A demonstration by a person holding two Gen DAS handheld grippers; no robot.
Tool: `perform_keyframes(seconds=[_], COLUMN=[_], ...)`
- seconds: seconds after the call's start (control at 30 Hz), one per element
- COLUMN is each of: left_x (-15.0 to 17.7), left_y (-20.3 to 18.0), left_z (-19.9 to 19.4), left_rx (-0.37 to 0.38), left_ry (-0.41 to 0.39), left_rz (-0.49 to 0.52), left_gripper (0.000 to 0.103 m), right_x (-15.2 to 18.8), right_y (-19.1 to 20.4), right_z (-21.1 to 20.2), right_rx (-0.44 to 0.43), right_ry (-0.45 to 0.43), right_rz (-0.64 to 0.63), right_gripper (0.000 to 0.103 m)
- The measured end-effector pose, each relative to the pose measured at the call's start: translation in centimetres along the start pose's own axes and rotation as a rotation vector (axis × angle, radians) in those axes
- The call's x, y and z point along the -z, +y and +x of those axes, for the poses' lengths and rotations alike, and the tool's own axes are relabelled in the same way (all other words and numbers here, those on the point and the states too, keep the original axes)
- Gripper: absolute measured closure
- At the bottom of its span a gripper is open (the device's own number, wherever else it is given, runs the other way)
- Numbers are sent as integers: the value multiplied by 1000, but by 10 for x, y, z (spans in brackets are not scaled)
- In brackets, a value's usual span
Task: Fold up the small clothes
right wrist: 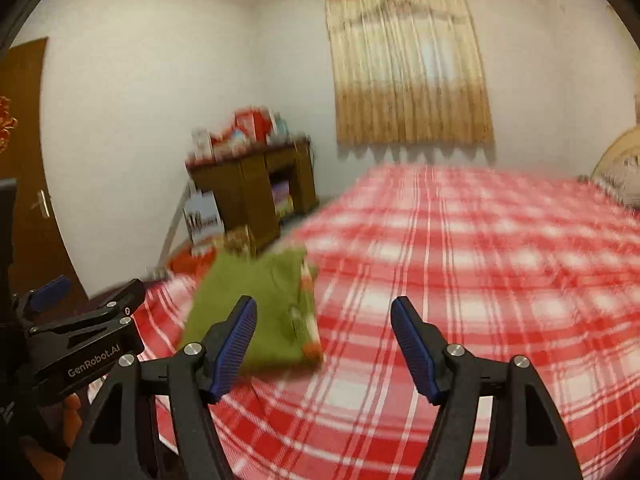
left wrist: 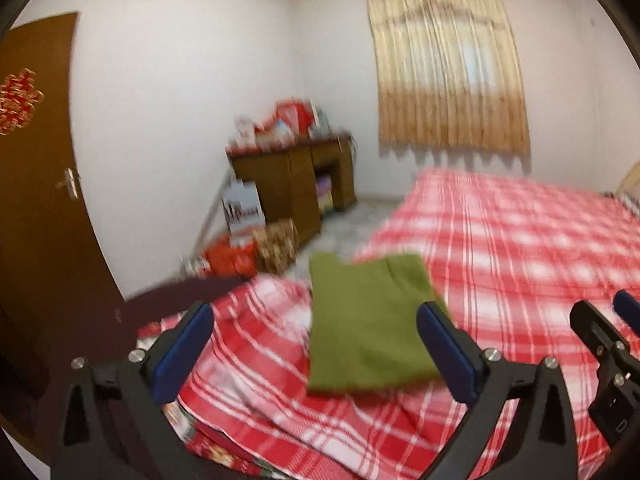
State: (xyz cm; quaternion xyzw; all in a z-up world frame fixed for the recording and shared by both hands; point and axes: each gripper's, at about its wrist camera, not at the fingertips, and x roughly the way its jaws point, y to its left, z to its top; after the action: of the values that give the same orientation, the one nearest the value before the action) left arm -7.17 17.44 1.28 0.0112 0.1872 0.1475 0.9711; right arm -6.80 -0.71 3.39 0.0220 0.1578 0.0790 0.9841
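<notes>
Brown wood fills the far left, a door [left wrist: 44, 184] with a red paper ornament [left wrist: 18, 98] on it; further right a dark wooden cabinet [left wrist: 296, 184] stands in the corner against the white wall, cluttered on top, with boxes and bags [left wrist: 256, 246] on the floor before it; a tan curtain [left wrist: 448, 64] hangs over the window beyond. Both views are blurred.

On the red-and-white plaid bedspread [left wrist: 520, 248], near the bed's left corner, lies the green garment [left wrist: 368, 320], folded into a flat rectangle; its long axis runs from the near edge of the bed away toward the cabinet, tilted a little to the left in the left wrist view; in the right wrist view an orange and white print shows along its right edge.

The left gripper [left wrist: 316, 344] hovers above it with jaws spread wide, nothing between the blue pads; the cloth lies free below; the right gripper [right wrist: 324, 344] is beside it to the right, jaws also apart and empty, over bare plaid; a headboard [right wrist: 616, 160] shows at the far right.
</notes>
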Motion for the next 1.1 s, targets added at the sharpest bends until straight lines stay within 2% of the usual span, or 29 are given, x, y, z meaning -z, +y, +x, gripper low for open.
perform_keyframes(seconds=[0.13,0.33,0.67,1.1], left_x=[-14,-20,-21,-18], left_y=[8,12,13,11], left_z=[-21,-35,-45,-40], left_rx=[-39,-15,-4,-9], left_ry=[-99,-140,-160,-128], left_rz=[13,-1,-8,-9], left_gripper=[0,0,0,0], right_x=[-17,-30,-30,-26], right_y=[9,14,13,10], right_z=[-28,-45,-51,-46], right_rx=[1,-4,10,-5], right_ry=[-149,-208,-205,-175], right_rz=[-6,15,36,38], right_gripper=[17,16,16,15])
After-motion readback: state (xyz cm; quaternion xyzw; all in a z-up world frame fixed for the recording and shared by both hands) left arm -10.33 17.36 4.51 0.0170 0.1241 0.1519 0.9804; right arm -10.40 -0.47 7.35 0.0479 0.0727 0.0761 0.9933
